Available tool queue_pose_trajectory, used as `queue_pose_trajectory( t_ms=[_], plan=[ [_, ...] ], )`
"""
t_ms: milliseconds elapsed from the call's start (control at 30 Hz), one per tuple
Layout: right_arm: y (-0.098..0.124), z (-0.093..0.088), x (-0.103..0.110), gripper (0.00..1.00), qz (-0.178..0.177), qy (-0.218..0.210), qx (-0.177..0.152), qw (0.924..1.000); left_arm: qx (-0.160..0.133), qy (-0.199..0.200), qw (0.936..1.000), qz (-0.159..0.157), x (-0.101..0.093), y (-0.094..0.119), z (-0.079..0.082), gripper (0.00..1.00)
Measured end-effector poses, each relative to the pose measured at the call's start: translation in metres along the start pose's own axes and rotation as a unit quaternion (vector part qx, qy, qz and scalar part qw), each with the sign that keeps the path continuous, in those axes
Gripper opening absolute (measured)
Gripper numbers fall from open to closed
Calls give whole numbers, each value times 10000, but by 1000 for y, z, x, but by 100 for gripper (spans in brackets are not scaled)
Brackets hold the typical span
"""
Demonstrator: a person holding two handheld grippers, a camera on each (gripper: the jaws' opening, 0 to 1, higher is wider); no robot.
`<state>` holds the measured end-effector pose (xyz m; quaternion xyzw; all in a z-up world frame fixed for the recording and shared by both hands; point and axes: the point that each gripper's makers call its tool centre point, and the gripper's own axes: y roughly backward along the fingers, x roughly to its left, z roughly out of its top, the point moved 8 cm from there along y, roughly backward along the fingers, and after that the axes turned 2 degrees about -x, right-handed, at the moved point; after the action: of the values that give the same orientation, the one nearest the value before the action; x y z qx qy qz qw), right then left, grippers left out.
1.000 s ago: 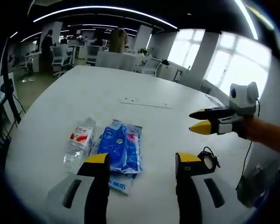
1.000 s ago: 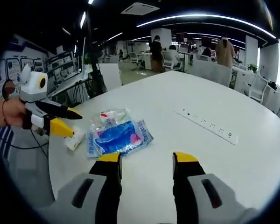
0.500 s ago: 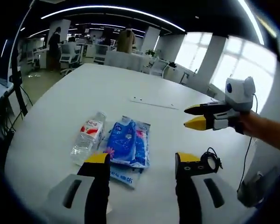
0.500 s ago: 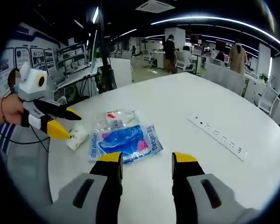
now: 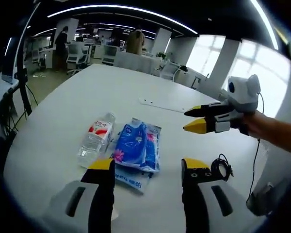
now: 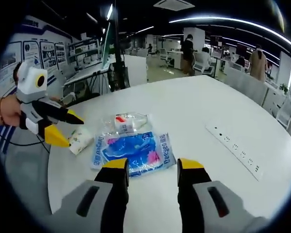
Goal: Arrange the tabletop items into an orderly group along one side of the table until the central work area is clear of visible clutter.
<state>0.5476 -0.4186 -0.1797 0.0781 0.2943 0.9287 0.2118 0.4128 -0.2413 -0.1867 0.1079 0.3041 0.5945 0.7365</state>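
White table [image 5: 63, 107] in an open office: bottle [image 5: 96, 139] and blue packet [image 5: 138, 151] lie frame centre, above the spread left gripper [image 5: 148, 167]. Right gripper [image 6: 148, 167] also spread.

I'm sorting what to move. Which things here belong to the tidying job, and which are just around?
Job:
bottle
blue pack
small packet
cable

Just around:
power strip, set in the table
office chairs behind
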Motion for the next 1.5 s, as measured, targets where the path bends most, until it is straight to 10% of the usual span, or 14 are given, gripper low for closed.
queue_pose_trajectory(
  t_ms=[1500],
  plan=[
    [-90,-15,-26,30,687,351,303,9966,161,210,9995,185,-2,-26,-20,52]
  ],
)
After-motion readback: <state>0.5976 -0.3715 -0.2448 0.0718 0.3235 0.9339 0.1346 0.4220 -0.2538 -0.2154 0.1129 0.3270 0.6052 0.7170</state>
